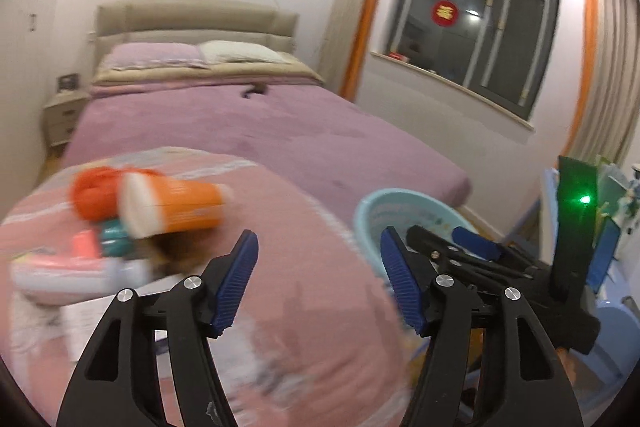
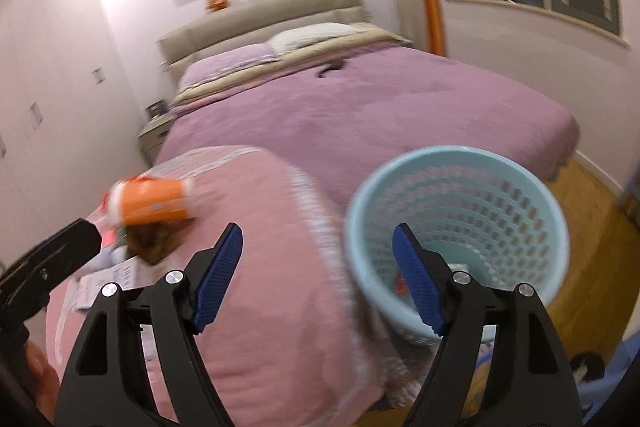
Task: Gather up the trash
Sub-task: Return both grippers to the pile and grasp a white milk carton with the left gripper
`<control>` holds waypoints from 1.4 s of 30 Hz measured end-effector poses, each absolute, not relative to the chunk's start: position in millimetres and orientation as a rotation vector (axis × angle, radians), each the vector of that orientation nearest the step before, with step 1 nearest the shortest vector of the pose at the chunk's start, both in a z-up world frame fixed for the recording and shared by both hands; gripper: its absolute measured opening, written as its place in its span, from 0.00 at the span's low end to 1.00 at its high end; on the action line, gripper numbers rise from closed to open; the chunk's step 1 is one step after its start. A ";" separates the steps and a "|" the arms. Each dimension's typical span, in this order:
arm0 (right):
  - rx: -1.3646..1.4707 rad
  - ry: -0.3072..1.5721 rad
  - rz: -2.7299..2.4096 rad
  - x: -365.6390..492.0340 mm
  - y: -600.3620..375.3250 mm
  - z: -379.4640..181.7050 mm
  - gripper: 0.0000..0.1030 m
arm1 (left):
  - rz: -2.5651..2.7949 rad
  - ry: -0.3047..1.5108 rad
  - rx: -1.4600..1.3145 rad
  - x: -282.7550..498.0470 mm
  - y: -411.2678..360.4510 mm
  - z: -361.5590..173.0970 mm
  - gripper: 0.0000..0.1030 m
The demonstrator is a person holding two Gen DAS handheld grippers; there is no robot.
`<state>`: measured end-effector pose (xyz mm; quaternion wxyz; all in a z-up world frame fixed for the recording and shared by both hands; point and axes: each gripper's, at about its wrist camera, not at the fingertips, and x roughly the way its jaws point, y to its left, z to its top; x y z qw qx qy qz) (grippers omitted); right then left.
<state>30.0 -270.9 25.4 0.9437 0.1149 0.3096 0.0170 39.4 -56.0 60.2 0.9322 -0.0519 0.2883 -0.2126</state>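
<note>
Both views are smeared by motion, so the pile of trash on the pink folded quilt [image 1: 280, 267] is hard to read: an orange-and-white tube [image 1: 172, 205] is the one clear piece, with a blurred orange wad [image 1: 94, 191], a pink packet [image 1: 60, 267], something teal and some white paper around it — labels cannot be made out. The tube lies on its side at the quilt's left part, long axis running left to right, white flat end toward the left. The left claw [image 1: 320, 283] hangs released over the quilt, holding nothing; the right claw [image 2: 318, 277] is likewise spread wide and bare. A pale blue mesh wastebasket [image 2: 460, 239] stands just beside the quilt's right edge, its lower rim hidden behind the right claw; something small lies inside. Beyond spreads the purple bed [image 2: 400, 115], with pillows near the headboard.
</note>
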 end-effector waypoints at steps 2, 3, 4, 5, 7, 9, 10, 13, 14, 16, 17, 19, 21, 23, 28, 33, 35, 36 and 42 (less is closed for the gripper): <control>0.210 0.626 0.073 30.5 -252.1 25.1 0.71 | -0.382 0.588 -0.116 35.8 -33.7 59.2 0.60; 0.200 0.627 0.091 31.9 -243.2 24.1 0.71 | -0.350 0.589 -0.126 34.6 -20.6 57.6 0.60; 0.192 0.629 0.105 33.3 -235.5 22.9 0.71 | -0.322 0.593 -0.136 34.0 -7.5 56.4 0.60; 0.181 0.632 0.127 35.2 -224.5 19.9 0.71 | -0.298 0.597 -0.146 34.3 3.2 55.5 0.60; 0.169 0.641 0.148 38.1 -210.2 16.1 0.71 | -0.245 0.611 -0.181 35.7 30.0 49.9 0.60; 0.155 0.651 0.173 41.7 -194.7 11.5 0.71 | -0.204 0.633 -0.220 38.1 54.5 42.5 0.60; 0.146 0.656 0.187 43.8 -187.3 8.9 0.71 | -0.189 0.640 -0.233 38.4 63.6 40.6 0.60; 0.119 0.657 0.203 48.8 -170.9 4.5 0.71 | -0.142 0.668 -0.261 43.1 89.8 28.5 0.60; 0.114 0.658 0.211 50.7 -167.0 3.3 0.71 | -0.128 0.679 -0.263 46.4 95.5 24.0 0.60; 0.106 0.661 0.221 53.2 -162.5 1.1 0.66 | -0.114 0.703 -0.260 51.0 104.7 15.9 0.60; 0.099 0.665 0.230 54.5 -158.9 -1.0 0.63 | -0.109 0.713 -0.259 54.0 106.7 12.0 0.60; 0.087 0.675 0.235 56.5 -154.3 -5.4 0.59 | -0.109 0.727 -0.261 56.7 109.0 4.4 0.60; 0.084 0.687 0.244 58.6 -150.4 -10.1 0.53 | -0.122 0.751 -0.267 62.3 108.8 -2.8 0.59; 0.079 0.695 0.247 58.9 -149.5 -13.6 0.49 | -0.130 0.763 -0.260 63.4 106.0 -7.4 0.59; 0.077 0.710 0.250 60.7 -149.8 -18.9 0.47 | -0.199 0.805 -0.253 53.5 97.3 -11.5 0.54; 0.093 0.719 0.245 61.7 -153.0 -20.9 0.47 | -0.321 0.836 -0.250 30.2 82.6 -11.5 0.54; 0.106 0.718 0.240 61.7 -155.5 -20.6 0.47 | -0.358 0.847 -0.226 21.5 72.6 -10.5 0.54; 0.115 0.720 0.239 62.2 -157.0 -20.8 0.47 | -0.381 0.851 -0.213 17.1 67.6 -9.3 0.54; 0.174 0.737 0.247 65.5 -168.0 -23.0 0.47 | -0.318 0.795 -0.035 7.8 44.9 2.6 0.72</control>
